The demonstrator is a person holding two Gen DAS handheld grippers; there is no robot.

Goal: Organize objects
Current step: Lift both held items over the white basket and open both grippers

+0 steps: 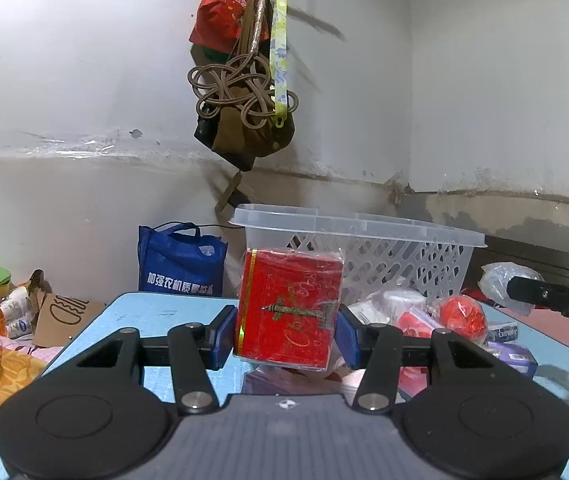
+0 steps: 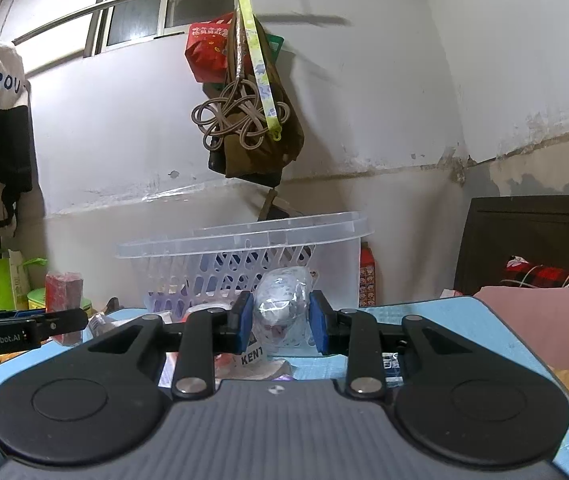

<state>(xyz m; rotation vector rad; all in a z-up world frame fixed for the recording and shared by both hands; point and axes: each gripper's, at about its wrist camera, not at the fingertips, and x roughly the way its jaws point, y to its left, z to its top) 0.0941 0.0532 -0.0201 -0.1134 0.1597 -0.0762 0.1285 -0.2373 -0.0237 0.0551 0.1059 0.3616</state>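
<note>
1. Left tongs [image 1: 287,330] clamped on a red packet [image 1: 290,312] wrapped in clear film, blue pads pressing both side edges, packet upright and lifted clear of the blue tabletop [image 1: 156,316].
2. Right tongs [image 2: 280,322] pinching a clear plastic bag [image 2: 282,304] of pale contents, held just above the tabletop's clutter and in front of the basket.
3. Directly ahead in both views: a translucent plastic basket [image 1: 396,264] with lattice walls and a broad rim, standing at the far edge of the tabletop, apparently the collecting bin.
4. Both loads raised near rim level, seemingly to clear the wall before dropping in.
5. Loose on the tabletop beside the basket: a red foil ball [image 1: 464,316], a purple carton [image 1: 512,354] and other small packets, not yet sorted.
6. Judged stage: mid-task, two items in transit, several left.
7. Likely risk: slippery film sliding between the pads; crumpled bag catching on the rim.
</note>
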